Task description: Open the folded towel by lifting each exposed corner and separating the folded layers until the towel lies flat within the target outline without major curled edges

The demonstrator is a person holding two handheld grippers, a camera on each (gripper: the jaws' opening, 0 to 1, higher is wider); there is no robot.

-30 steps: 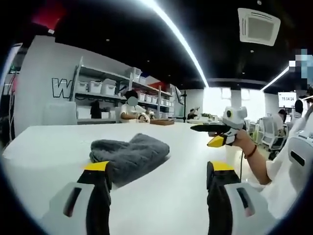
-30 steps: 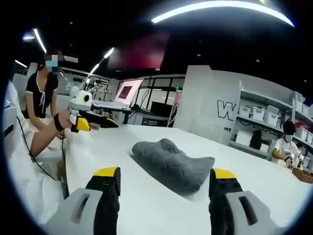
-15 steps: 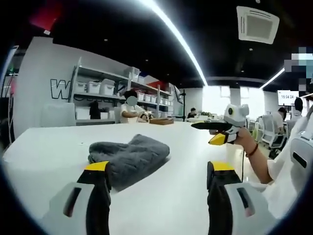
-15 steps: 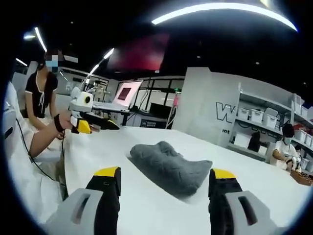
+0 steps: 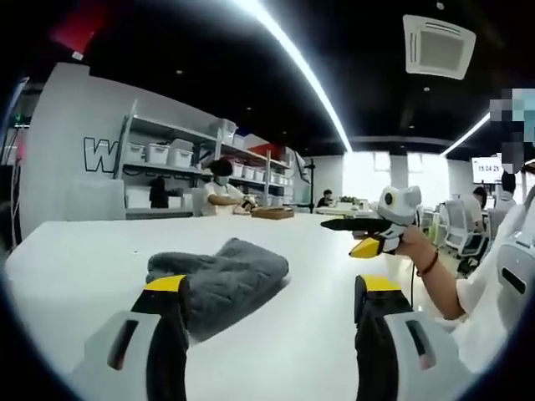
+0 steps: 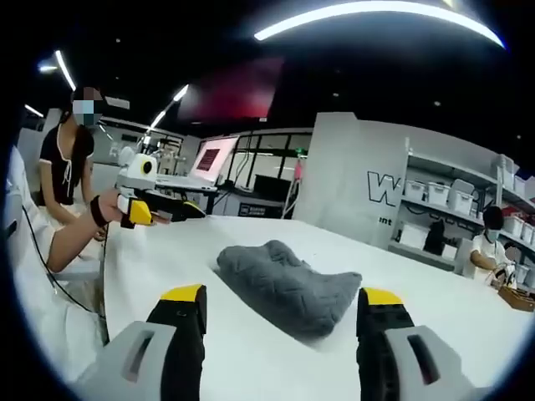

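A grey folded towel (image 5: 221, 276) lies bunched on the white table (image 5: 75, 259), just ahead of my left gripper (image 5: 273, 286), which is open and holds nothing. The right gripper (image 5: 361, 235) comes in from the right of the left gripper view, held above the table in a hand; its jaws stand apart. In the right gripper view the same towel (image 6: 284, 282) lies ahead of my open right gripper (image 6: 281, 296). The left gripper (image 6: 159, 213) hangs at the left over the table edge, jaws parted, in a hand.
Shelves with white bins (image 5: 167, 154) stand behind the table, with a seated person (image 5: 219, 189) at them. A person in black (image 6: 67, 171) stands at the left in the right gripper view. Bare white tabletop surrounds the towel.
Both views have shifted slightly with the hands; the towel sits a little lower and nearer. The towel's shape is unchanged and both grippers stay open.
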